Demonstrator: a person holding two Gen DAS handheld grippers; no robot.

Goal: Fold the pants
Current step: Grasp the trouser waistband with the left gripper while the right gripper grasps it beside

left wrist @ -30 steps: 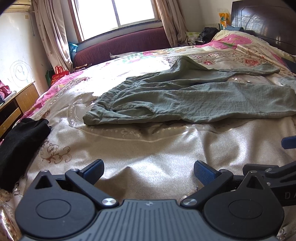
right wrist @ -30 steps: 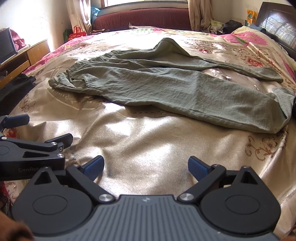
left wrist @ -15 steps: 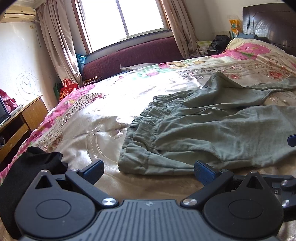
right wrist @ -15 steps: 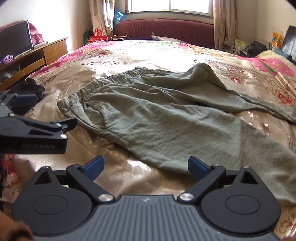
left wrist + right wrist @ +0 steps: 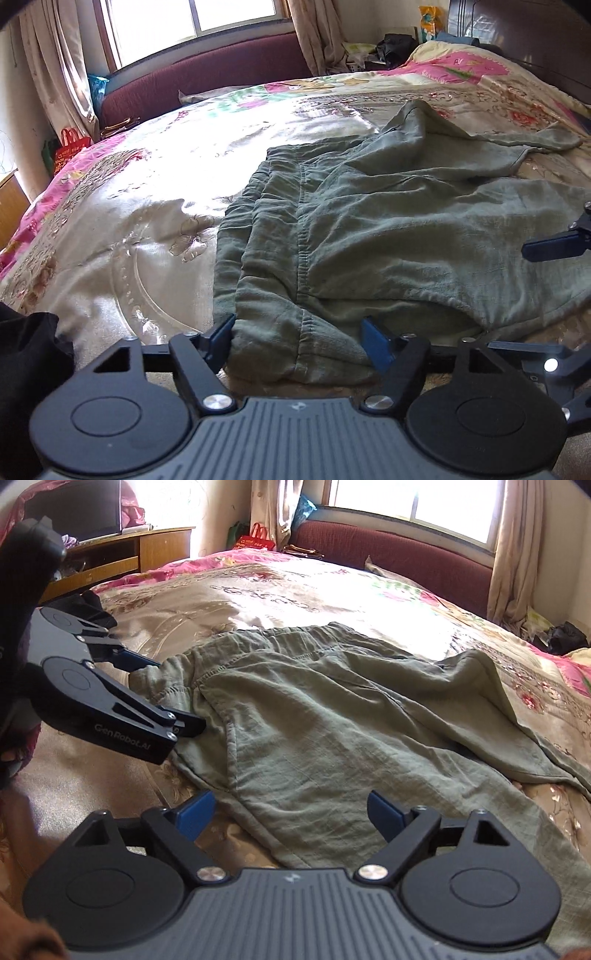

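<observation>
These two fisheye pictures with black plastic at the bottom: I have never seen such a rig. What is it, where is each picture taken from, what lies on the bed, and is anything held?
No robot here: a person holds a two-finger tool in each hand, with a camera looking along its fingers. One picture is from the left gripper, the other from the right gripper. Green pants lie spread on a flowered bedspread, with a black cloth at the bed's edge. The left gripper's jaws are closing around the waistband corner; the right one's are closing around the pants' near edge further along. Neither looks clamped yet, so nothing is lifted.
</observation>
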